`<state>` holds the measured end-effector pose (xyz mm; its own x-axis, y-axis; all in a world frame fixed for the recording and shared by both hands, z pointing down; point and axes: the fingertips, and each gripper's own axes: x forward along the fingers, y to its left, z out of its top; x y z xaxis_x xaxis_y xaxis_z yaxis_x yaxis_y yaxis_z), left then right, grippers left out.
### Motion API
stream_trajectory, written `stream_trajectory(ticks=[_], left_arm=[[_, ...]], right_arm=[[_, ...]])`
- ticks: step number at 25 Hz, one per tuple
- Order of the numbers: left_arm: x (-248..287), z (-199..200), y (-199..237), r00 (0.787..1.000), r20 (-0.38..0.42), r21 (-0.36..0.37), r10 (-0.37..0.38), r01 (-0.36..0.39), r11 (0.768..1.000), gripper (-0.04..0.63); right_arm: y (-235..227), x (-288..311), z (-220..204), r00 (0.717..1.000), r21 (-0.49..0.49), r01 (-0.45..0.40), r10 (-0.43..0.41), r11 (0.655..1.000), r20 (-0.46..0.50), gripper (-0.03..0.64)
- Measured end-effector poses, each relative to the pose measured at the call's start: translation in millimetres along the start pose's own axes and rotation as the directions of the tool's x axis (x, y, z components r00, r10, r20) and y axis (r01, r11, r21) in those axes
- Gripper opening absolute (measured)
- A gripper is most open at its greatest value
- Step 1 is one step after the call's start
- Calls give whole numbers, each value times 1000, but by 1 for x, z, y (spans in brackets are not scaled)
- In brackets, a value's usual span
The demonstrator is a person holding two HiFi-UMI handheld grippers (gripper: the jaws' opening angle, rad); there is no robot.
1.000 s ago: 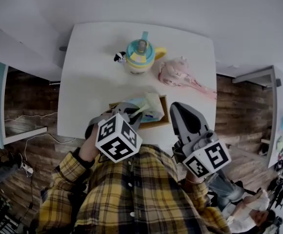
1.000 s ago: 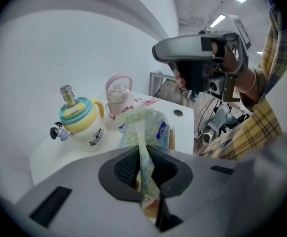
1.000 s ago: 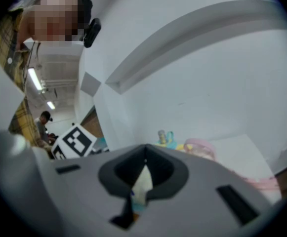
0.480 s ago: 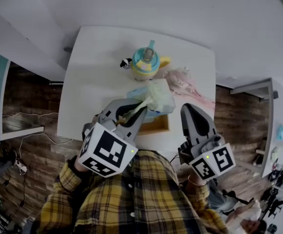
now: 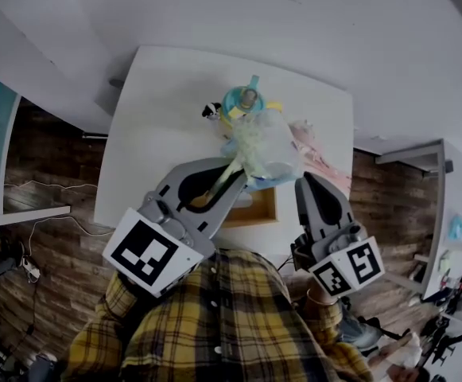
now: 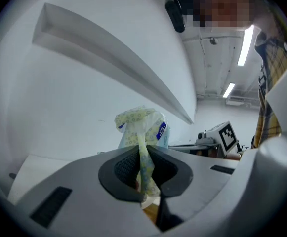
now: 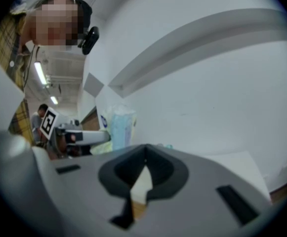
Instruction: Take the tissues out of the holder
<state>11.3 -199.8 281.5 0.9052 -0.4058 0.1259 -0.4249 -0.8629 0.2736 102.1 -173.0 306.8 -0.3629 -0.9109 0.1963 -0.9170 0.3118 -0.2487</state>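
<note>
A pack of tissues (image 5: pixel 266 146) in pale yellow-patterned and blue plastic wrap hangs in the air above the wooden holder (image 5: pixel 261 210). My left gripper (image 5: pixel 234 170) is shut on a twisted end of the wrap. In the left gripper view the thin strip of wrap runs between the pads and the tissue pack (image 6: pixel 142 125) stands up beyond my left gripper (image 6: pixel 143 158). My right gripper (image 5: pixel 306 183) is beside the holder's right end, shut, with nothing in it. In the right gripper view my right gripper (image 7: pixel 144 163) has its tips together, and the tissue pack (image 7: pixel 119 127) shows at the left.
On the white table (image 5: pixel 155 134) behind the holder stand a teapot-shaped cup (image 5: pixel 247 101), a small black-and-white figure (image 5: pixel 211 111) and a pink soft item (image 5: pixel 316 148). The holder sits near the table's front edge, close to my body.
My left gripper has risen and rolled, lifting the tissue pack up out of the wooden holder. My right gripper has stayed about where it was.
</note>
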Motion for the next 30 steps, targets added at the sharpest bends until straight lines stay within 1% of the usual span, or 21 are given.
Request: stream_trajectory(ticks=[2, 6, 9, 16, 20, 23, 26, 30], left_arm=[[-2, 3, 2, 1000, 20, -20, -2, 2, 1000, 28], [-7, 8, 6, 999, 46, 9, -1, 0, 1000, 28], [-9, 10, 8, 999, 53, -2, 2, -1, 1000, 28], [-13, 6, 14, 999, 32, 5, 19, -19, 1000, 28], [-15, 5, 14, 1000, 16, 3, 16, -16, 1000, 28], [-20, 5, 13, 1000, 0, 0, 12, -12, 1000, 28], [-21, 5, 17, 1000, -2, 5, 31, -31, 999, 28], [-20, 0, 21, 999, -27, 1, 42, -42, 999, 29]], right_arm=[[3, 3, 0, 1000, -3, -14, 14, 1000, -3, 12], [10, 8, 1, 999, -19, -41, 41, 999, -11, 12], [13, 10, 0, 998, -29, -56, 56, 998, -18, 12], [21, 15, -4, 997, -44, -78, 77, 996, -31, 12], [25, 19, -4, 994, -51, -100, 98, 994, -41, 11], [27, 22, -3, 991, -43, -126, 124, 991, -58, 12], [26, 30, 2, 984, -76, -167, 161, 983, -76, 11], [25, 30, 3, 977, -85, -198, 190, 977, -94, 12]])
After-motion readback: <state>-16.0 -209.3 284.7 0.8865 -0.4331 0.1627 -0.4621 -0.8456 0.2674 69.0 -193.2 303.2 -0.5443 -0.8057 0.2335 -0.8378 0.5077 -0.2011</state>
